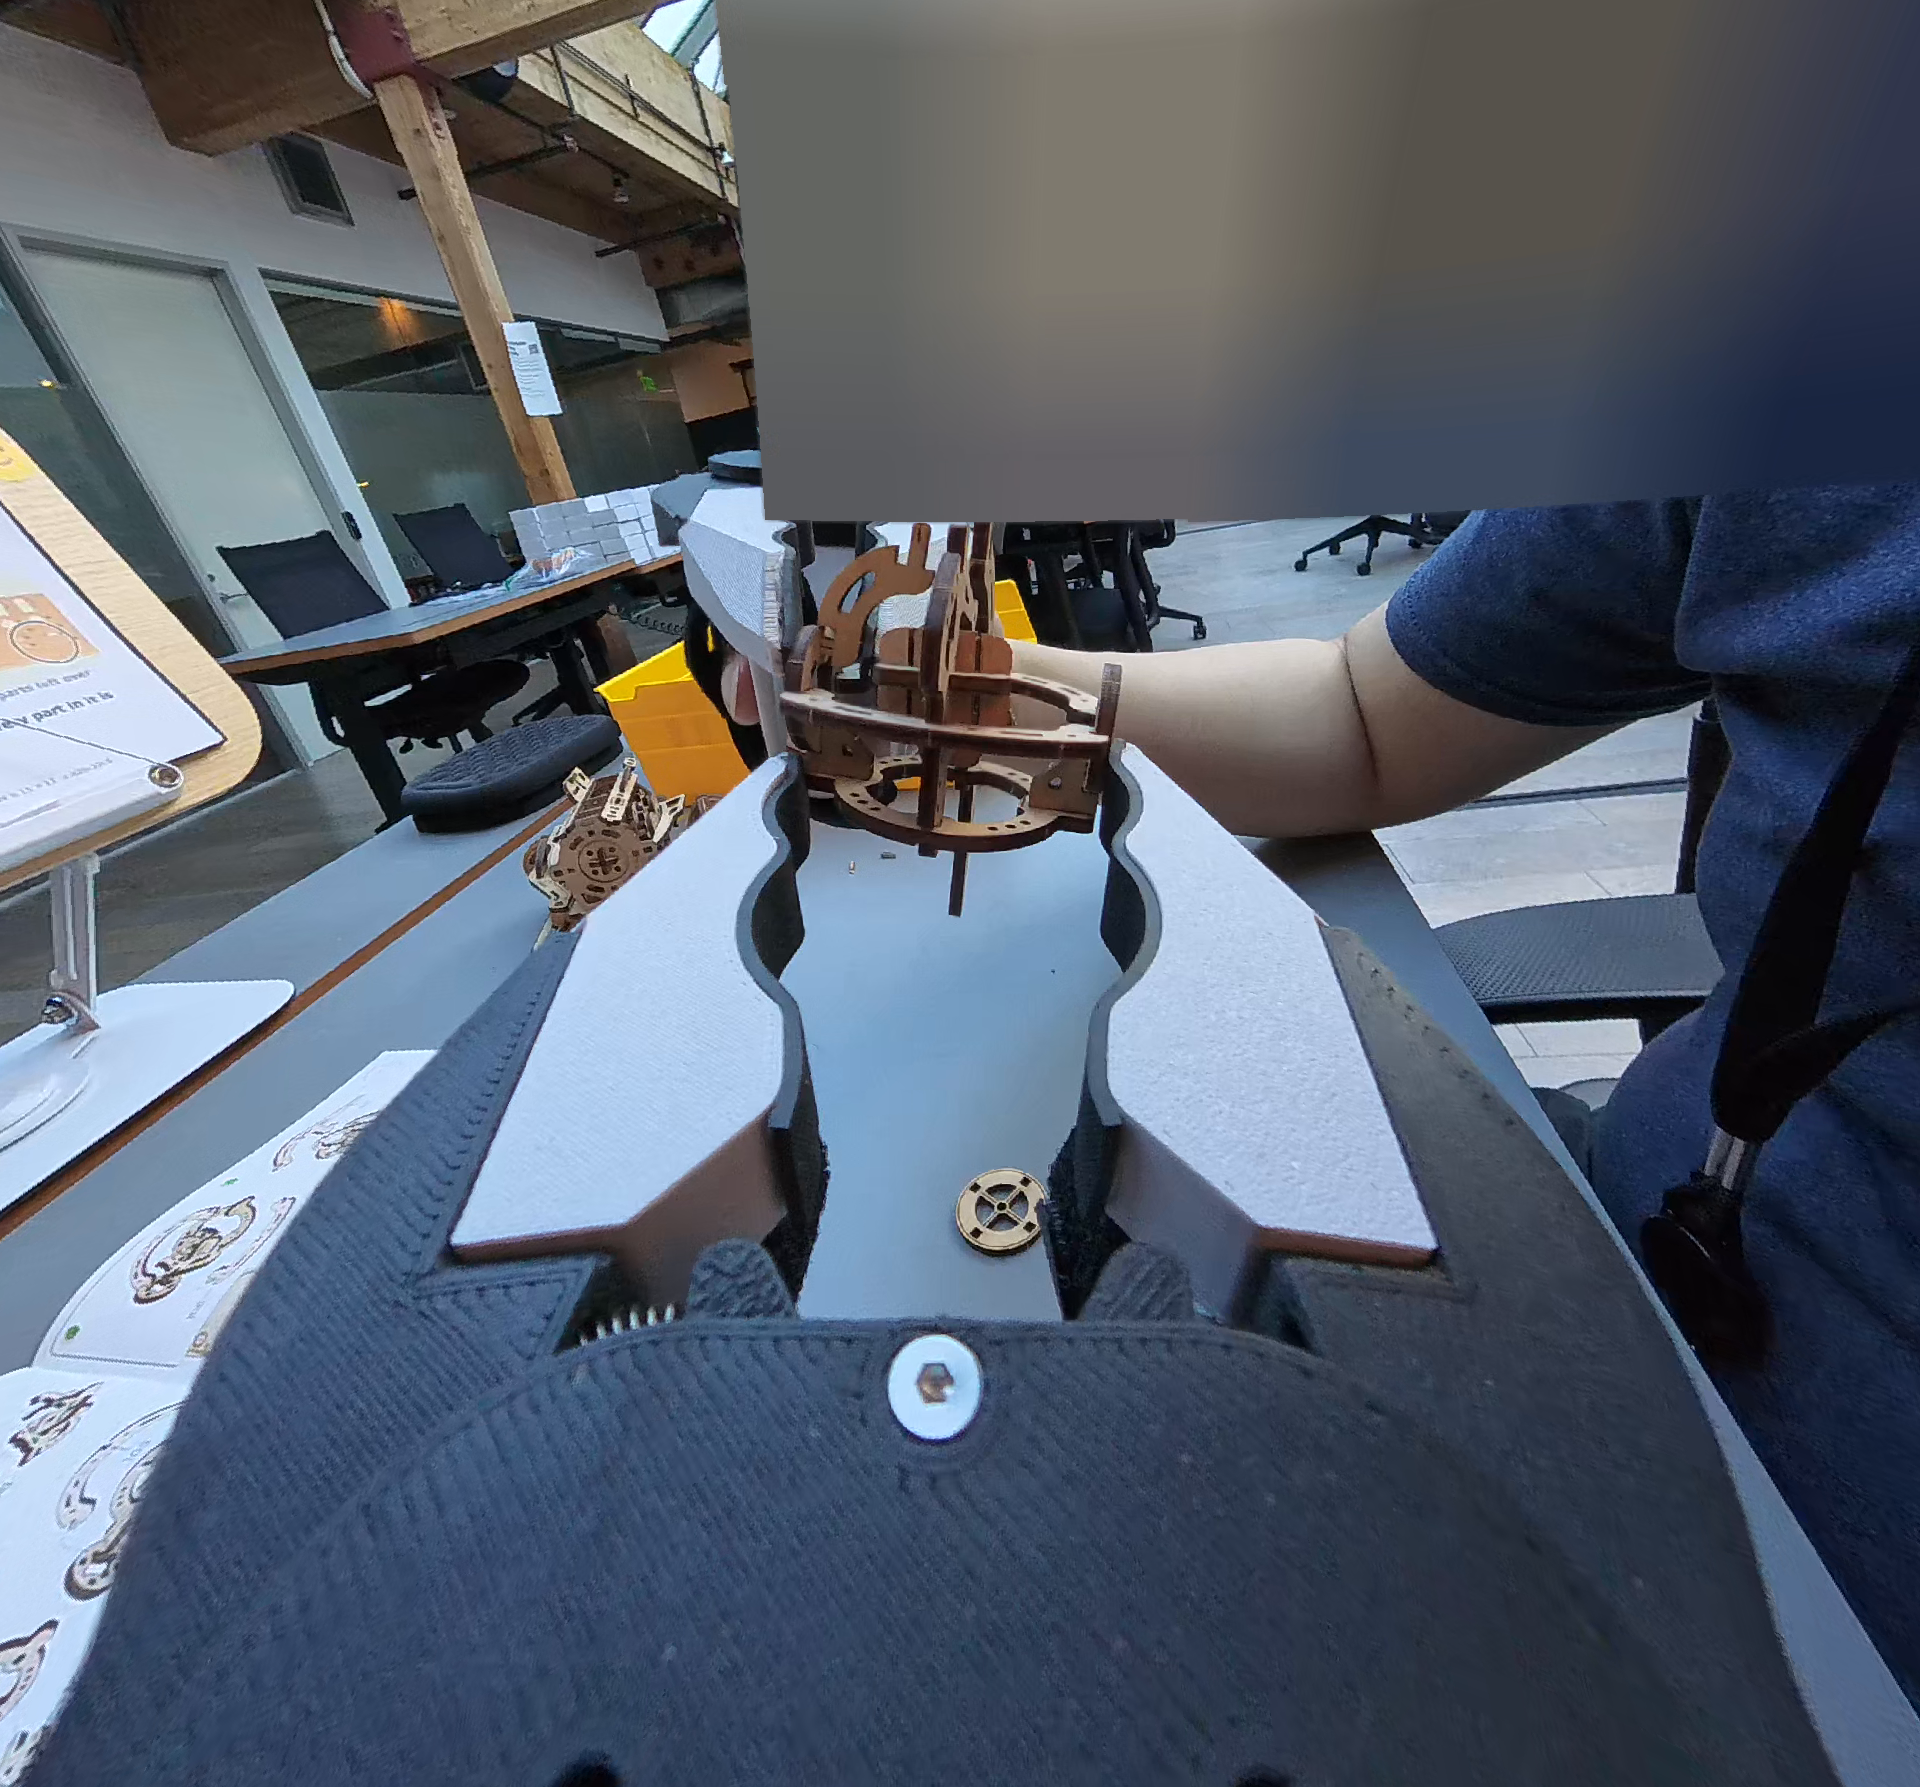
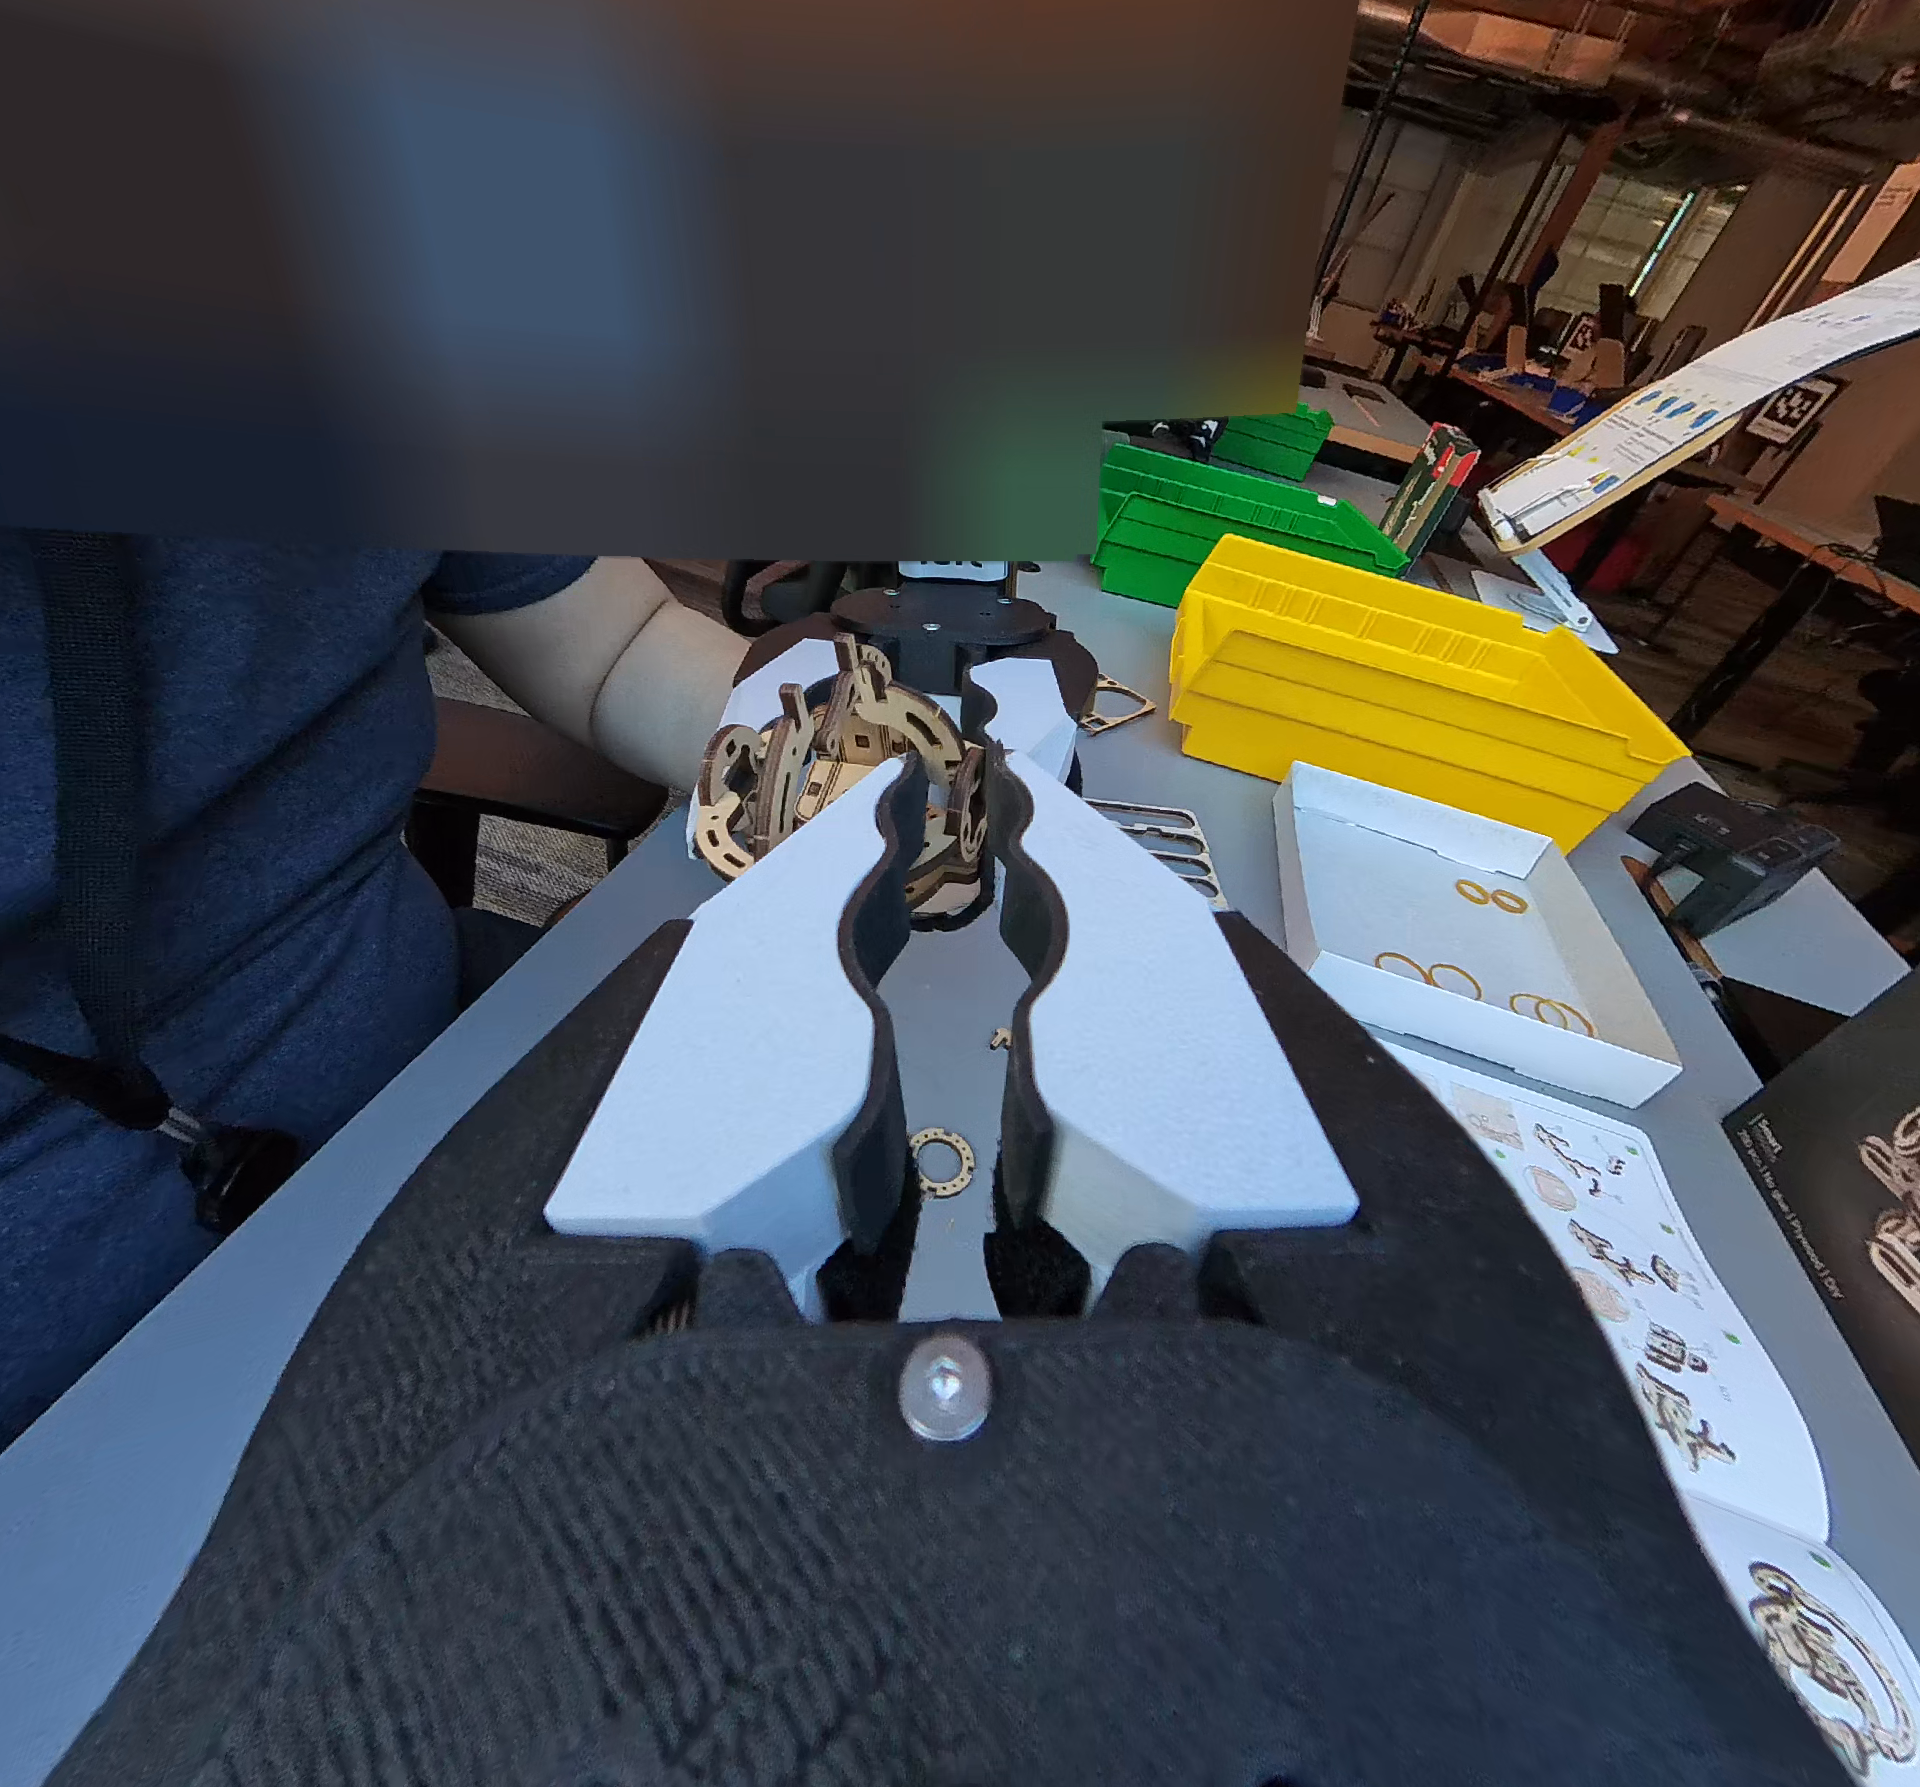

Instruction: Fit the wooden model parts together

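Your left tongs point(image 1: 951, 771) are clamped on the wooden model point(image 1: 940, 709) at the frame centre, above the tabletop point(image 1: 935, 1010). Your right tongs point(image 2: 951, 802) grip its opposite side, nearly together. A loose wheel part point(image 1: 1000, 1211) lies low, between your left fingers.

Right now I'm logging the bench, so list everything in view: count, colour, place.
wooden model: one, brown, held above the table between both tongs
second wooden model: one, pale, table, left
wheel part: one, tan, table
ring part: one, tan, table
yellow bins: stacked
green bins: behind yellow
white tray: one, holding rings
instruction sheet: one, white
left tongs: gripping model
right tongs: gripping model
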